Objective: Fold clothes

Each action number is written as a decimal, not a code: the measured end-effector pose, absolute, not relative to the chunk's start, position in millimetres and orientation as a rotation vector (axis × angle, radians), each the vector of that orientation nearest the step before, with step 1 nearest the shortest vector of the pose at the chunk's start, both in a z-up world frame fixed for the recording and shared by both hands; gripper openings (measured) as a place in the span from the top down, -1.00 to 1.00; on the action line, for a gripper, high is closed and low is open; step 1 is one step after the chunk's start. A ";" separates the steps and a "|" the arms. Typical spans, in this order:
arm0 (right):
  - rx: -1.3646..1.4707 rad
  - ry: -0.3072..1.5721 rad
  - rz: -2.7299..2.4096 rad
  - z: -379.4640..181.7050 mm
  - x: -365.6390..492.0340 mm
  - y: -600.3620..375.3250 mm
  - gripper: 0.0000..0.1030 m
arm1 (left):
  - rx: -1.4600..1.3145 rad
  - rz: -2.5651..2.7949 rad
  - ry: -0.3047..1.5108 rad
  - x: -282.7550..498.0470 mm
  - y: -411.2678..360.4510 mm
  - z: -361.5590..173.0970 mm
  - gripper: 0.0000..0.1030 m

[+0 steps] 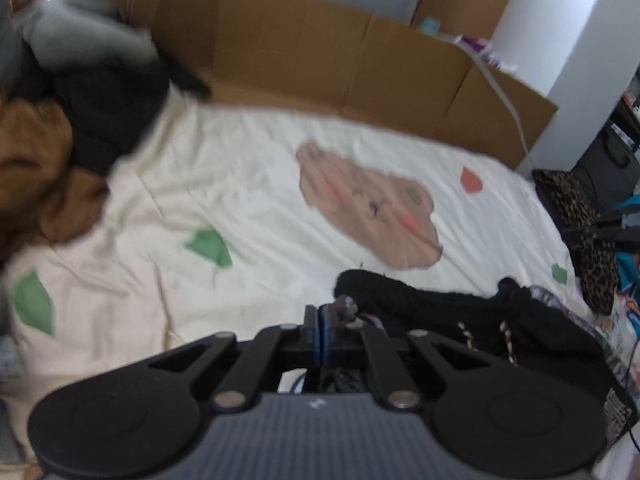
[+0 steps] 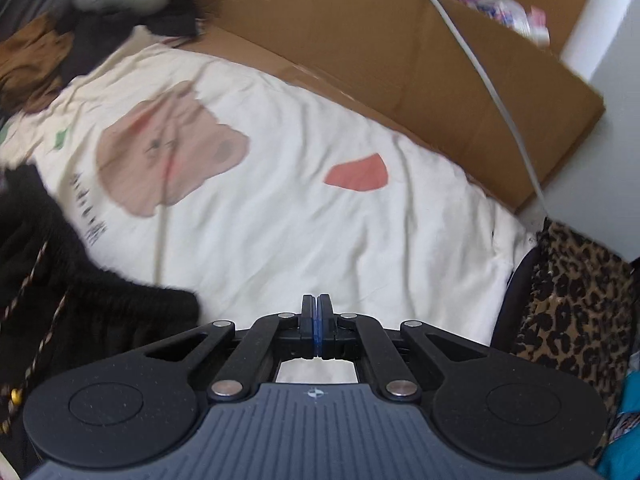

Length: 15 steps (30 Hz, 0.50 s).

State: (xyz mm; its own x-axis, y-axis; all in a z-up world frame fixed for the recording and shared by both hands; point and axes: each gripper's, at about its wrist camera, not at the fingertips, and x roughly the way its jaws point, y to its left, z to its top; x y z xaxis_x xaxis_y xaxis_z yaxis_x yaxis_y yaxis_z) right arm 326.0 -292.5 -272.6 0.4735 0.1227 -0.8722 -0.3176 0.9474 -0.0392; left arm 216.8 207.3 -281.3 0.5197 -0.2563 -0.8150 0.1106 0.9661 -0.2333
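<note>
1. Left gripper (image 1: 319, 312) had its jaws pressed together with nothing visibly between them; the black garment (image 1: 460, 320) lay just right of and ahead of its tips.
2. Right gripper (image 2: 317, 304) was likewise closed and empty, over bare bedsheet (image 2: 320, 220); the garment sat bunched to its left.
3. Garment looked soft, knitted, limp and light, with a patterned drawstring (image 2: 44, 332). It would likely sag and bunch.
4. Best hold, judged: pinch the ribbed waistband edge at two separate points.
</note>
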 end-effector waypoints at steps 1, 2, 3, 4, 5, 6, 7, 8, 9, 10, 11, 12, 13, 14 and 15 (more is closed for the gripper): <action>-0.156 1.062 0.293 -275.9 331.9 -296.6 1.00 | -0.147 -0.218 1.023 221.6 208.1 -289.8 0.96; -0.094 1.088 0.321 -279.9 336.5 -298.9 1.00 | -0.138 -0.222 1.050 224.8 209.4 -297.2 0.95; -0.058 1.100 0.339 -283.0 338.3 -298.7 1.00 | -0.135 -0.221 1.073 226.5 211.8 -303.7 0.95; -0.026 1.109 0.354 -286.0 339.8 -298.0 0.99 | -0.143 -0.221 1.085 226.8 214.9 -307.0 0.93; -0.021 1.119 0.373 -289.3 339.3 -294.1 0.96 | -0.153 -0.222 1.095 226.9 218.0 -309.6 0.92; -0.024 1.128 0.390 -293.3 338.3 -289.3 0.92 | -0.161 -0.216 1.098 226.0 221.6 -310.2 0.89; -0.029 1.138 0.406 -297.5 337.3 -284.5 0.81 | -0.167 -0.203 1.096 224.7 225.2 -309.0 0.85; -0.033 1.148 0.422 -301.7 336.3 -279.6 0.76 | -0.173 -0.194 1.087 223.4 228.8 -306.7 0.76; -0.037 1.158 0.442 -306.4 335.0 -275.4 0.75 | -0.182 -0.198 1.077 222.4 231.3 -304.8 0.71; -0.043 1.169 0.458 -311.0 333.9 -271.3 0.75 | -0.192 -0.205 1.066 221.4 233.6 -303.2 0.58; -0.053 1.181 0.473 -315.8 332.7 -267.4 0.74 | -0.195 -0.215 1.064 222.6 233.3 -301.9 0.44; -0.074 1.191 0.480 -321.1 331.4 -263.6 0.73 | -0.197 -0.225 1.064 224.3 232.5 -300.8 0.39; -0.095 1.200 0.486 -326.5 330.0 -259.8 0.68 | -0.187 -0.232 1.066 226.2 230.0 -301.9 0.32; -0.114 1.205 0.491 -331.0 328.0 -257.3 0.64 | -0.175 -0.239 1.068 228.3 227.1 -303.5 0.26; -0.129 1.210 0.494 -334.8 325.7 -256.1 0.64 | -0.164 -0.246 1.075 231.9 223.5 -307.7 0.24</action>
